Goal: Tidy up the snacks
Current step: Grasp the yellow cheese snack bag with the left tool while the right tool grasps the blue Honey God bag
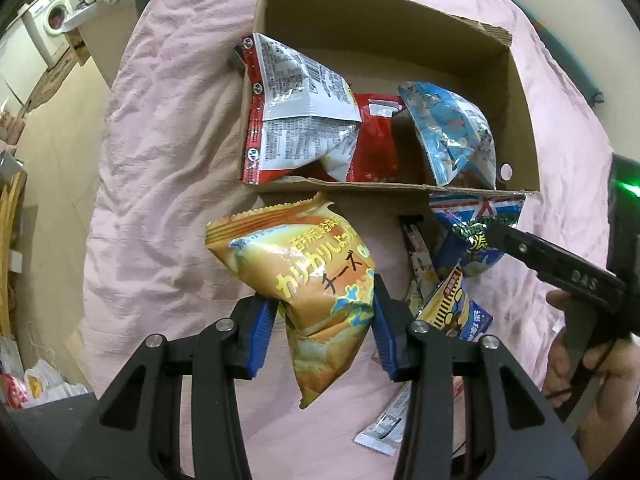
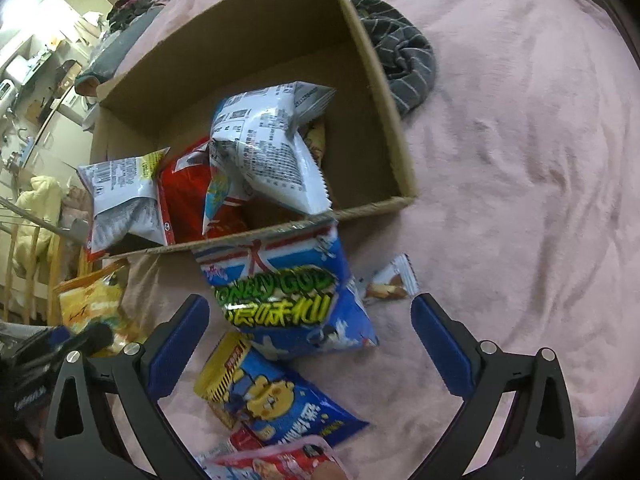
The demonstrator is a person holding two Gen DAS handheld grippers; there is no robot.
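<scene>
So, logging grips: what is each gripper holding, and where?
Left gripper: orange snack bag, pinched across its middle. Right gripper: jaws open, holding nothing.

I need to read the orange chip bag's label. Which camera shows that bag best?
The left wrist view: the orange chip bag fills the middle, front lettering facing the camera, pinched by the left gripper. The right wrist view catches only a crumpled part at its left edge.

Left gripper [image 1: 325, 312] clamps an orange snack bag [image 1: 304, 280]

Its jaws pinch the bag's middle above the pink bed [image 1: 160, 140], just before the cardboard box [image 1: 520, 120] holding three packets.
</scene>
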